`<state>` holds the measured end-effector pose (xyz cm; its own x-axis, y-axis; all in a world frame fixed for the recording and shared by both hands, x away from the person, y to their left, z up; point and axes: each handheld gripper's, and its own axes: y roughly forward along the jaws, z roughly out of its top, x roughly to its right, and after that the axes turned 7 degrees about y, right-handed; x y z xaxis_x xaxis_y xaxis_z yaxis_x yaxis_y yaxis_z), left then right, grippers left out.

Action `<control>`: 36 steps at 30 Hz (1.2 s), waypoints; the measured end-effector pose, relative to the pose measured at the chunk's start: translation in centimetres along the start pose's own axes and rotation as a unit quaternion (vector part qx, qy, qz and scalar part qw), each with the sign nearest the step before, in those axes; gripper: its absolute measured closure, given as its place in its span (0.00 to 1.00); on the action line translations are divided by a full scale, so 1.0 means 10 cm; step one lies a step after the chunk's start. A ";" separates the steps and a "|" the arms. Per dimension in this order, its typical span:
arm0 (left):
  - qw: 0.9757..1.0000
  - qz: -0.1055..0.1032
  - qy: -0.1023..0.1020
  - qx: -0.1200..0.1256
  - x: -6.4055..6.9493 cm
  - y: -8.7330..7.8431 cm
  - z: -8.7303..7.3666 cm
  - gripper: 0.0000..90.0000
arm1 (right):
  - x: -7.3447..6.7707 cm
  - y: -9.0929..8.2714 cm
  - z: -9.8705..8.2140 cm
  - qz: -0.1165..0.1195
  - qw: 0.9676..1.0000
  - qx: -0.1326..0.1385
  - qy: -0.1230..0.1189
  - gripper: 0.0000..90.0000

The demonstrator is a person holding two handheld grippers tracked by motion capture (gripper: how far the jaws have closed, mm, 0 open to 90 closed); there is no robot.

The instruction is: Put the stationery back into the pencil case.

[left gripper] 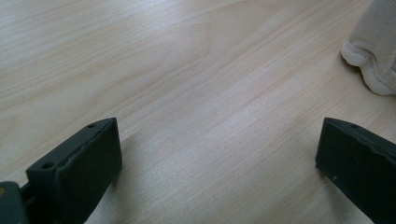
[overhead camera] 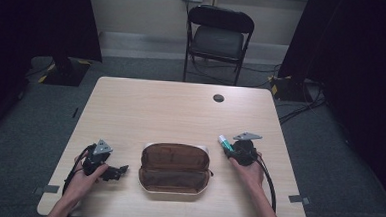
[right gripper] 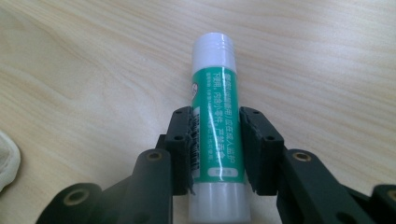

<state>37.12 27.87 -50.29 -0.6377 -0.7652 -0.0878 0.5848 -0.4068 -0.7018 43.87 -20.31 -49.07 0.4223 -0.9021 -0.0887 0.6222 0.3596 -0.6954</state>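
Note:
A green and white glue stick (right gripper: 215, 116) lies between the jaws of my right gripper (right gripper: 215, 151), which is shut on it; in the high view the glue stick (overhead camera: 225, 142) pokes out of that gripper (overhead camera: 231, 149) just right of the pouch. An open brown pencil pouch (overhead camera: 174, 168) with a cream outside lies at the table's front middle. My left gripper (overhead camera: 121, 170) rests left of the pouch, open, its jaws wide apart over bare wood (left gripper: 219, 140). A cream corner of the pouch (left gripper: 373, 60) shows at the upper right of the left gripper view.
The light wooden table (overhead camera: 180, 113) has a dark round cable hole (overhead camera: 218, 98) near its far edge. A black folding chair (overhead camera: 217, 37) stands behind the table. Cables trail over the grey floor at the right.

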 end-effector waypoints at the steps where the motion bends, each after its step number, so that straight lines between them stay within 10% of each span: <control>1: 1.000 0.000 0.000 0.000 0.00 0.00 0.00 0.00 | 0.00 0.00 0.00 0.000 1.000 0.000 0.000 0.73; 36: 1.000 0.002 -0.004 0.003 0.01 -0.01 -0.01 0.00 | -0.23 -0.58 0.19 0.063 0.995 0.071 -0.012 0.74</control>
<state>36.95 27.85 -50.33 -0.6310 -0.7712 -0.0844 0.5898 -0.4063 -0.6979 40.56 -19.88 -43.51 0.5177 -0.8420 -0.1513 0.6493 0.5019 -0.5714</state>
